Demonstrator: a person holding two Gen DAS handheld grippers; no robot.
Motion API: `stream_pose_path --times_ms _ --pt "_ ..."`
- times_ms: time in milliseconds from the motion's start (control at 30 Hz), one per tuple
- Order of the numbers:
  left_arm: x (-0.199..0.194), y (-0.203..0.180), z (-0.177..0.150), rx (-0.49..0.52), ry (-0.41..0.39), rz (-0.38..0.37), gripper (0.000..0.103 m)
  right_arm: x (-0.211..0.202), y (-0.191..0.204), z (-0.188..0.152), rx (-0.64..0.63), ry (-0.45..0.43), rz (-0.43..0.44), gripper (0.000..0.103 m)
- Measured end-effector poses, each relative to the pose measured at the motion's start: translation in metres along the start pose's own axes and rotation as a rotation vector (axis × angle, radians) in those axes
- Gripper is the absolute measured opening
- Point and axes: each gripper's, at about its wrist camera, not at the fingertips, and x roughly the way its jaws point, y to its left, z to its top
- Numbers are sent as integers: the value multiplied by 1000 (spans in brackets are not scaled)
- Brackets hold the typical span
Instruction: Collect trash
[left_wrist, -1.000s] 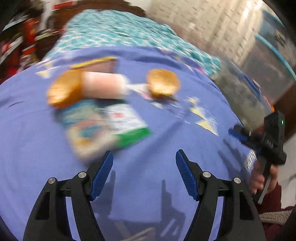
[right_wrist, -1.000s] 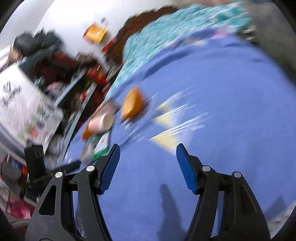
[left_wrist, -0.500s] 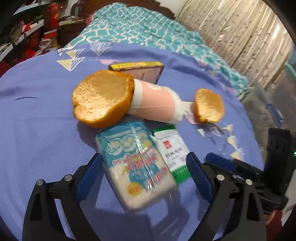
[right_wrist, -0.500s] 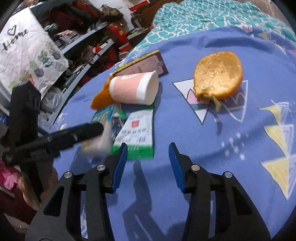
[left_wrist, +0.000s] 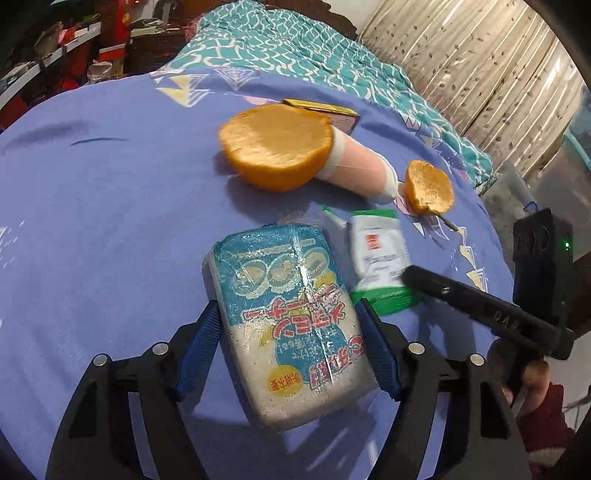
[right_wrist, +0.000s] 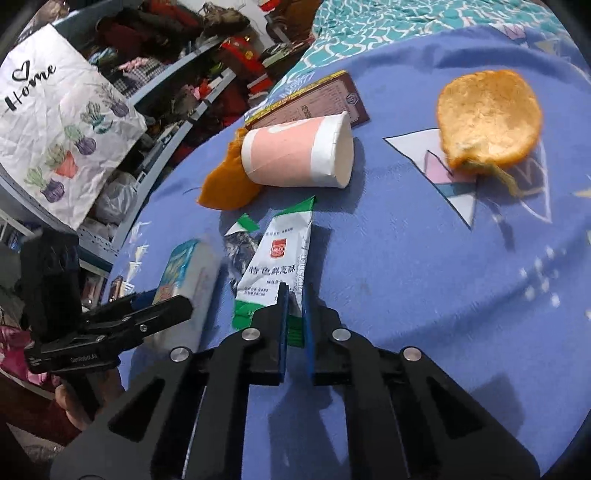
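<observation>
Trash lies on a purple bedspread (left_wrist: 92, 206). My left gripper (left_wrist: 286, 347) is shut on a blue-and-white snack packet (left_wrist: 291, 325), its pads against both long sides. My right gripper (right_wrist: 295, 314) is shut on the near edge of a white-and-green wrapper (right_wrist: 275, 266), which also shows in the left wrist view (left_wrist: 380, 258). Beyond lie a pink paper cup (right_wrist: 299, 151) on its side, a large orange peel half (left_wrist: 275, 144), a smaller peel (right_wrist: 487, 122) and a flat brown card box (right_wrist: 314, 103).
Cluttered shelves (right_wrist: 177, 74) and a white "Home" bag (right_wrist: 59, 122) stand left of the bed. A teal patterned blanket (left_wrist: 280, 48) covers the far end. A curtain (left_wrist: 480, 74) and a plastic bin (left_wrist: 576, 147) are on the right.
Both grippers moved in from open over the bed. The left closed around the blue packet; the right narrowed and closed on the green wrapper's edge.
</observation>
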Motion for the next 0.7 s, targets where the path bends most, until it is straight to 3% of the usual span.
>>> stream_pose_path --times_ms 200,467,700 --pt "-9 19 -7 -27 -39 -19 70 -26 -3 -22 58 -30 -8 9" --pt "-9 9 -16 68 -84 15 72 -31 -21 -44 179 -40 36 13" --pt "-12 19 -16 37 -96 -42 72 -27 -24 -50 220 -80 45 13"
